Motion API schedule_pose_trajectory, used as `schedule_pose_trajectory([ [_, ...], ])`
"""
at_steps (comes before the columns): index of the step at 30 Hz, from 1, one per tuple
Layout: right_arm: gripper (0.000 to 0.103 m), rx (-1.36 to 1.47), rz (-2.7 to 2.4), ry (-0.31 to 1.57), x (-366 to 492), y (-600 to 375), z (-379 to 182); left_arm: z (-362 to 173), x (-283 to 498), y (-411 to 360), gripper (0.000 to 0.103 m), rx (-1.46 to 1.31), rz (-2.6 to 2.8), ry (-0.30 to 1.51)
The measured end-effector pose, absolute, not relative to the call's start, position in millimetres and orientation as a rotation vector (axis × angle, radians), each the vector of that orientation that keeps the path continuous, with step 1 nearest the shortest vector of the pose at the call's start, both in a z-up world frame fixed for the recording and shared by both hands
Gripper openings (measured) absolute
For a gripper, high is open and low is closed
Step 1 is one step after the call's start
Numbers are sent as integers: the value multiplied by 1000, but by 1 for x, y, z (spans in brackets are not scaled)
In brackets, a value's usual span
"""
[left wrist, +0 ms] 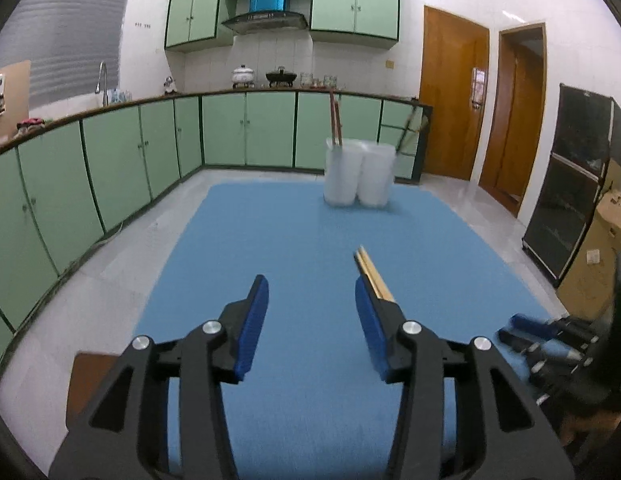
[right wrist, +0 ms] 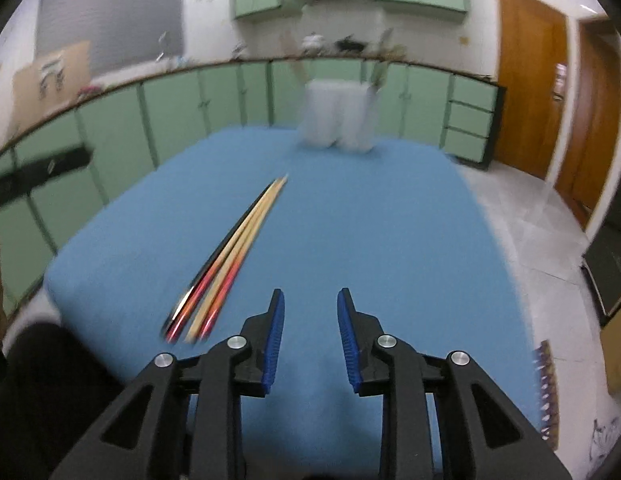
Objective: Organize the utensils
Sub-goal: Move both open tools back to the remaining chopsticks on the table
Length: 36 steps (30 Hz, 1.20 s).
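Two white cups (left wrist: pixel 358 174) — several chopsticks (right wrist: pixel 234 252) on blue cloth (right wrist: pixel 370 220).

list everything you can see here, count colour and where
chopsticks: a bundle, count unclear from blur, pale wood with red and black ends, lying on the cloth left of the right gripper
chopsticks in holder: about two, reddish brown, upright in the left cup
holder: one, white, two joined cups, far end of the cloth
cloth: one, blue, covering the table
cabinets: many, green, along the walls, low and high
doors: two, brown wood, right wall
pots: two, one white, one black, on the far counter
left gripper: one, black with blue pads, open above the cloth
right gripper: one, black with blue pads, open above the cloth
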State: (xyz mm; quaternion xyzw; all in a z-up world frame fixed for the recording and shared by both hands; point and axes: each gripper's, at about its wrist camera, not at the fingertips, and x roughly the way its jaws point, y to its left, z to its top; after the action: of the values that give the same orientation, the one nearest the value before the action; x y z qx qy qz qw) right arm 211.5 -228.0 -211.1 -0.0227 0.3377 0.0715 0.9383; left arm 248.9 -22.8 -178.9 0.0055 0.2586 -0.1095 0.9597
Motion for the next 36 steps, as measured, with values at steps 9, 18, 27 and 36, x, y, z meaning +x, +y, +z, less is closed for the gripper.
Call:
schedule_pose_trajectory([
  [9,27,-119,237,724,203,-183,-236,-230,218,-36,44,38,-279,616],
  [18,27,-89,238,721,226,-184,-238,-254,223,-40,44,61,-307,674],
  [27,12,-45,224,728,237,-207,-237,-262,223,-50,44,88,-327,697],
  [36,19,-36,216,707,248,-210,-239,-270,223,-66,44,115,-357,718],
])
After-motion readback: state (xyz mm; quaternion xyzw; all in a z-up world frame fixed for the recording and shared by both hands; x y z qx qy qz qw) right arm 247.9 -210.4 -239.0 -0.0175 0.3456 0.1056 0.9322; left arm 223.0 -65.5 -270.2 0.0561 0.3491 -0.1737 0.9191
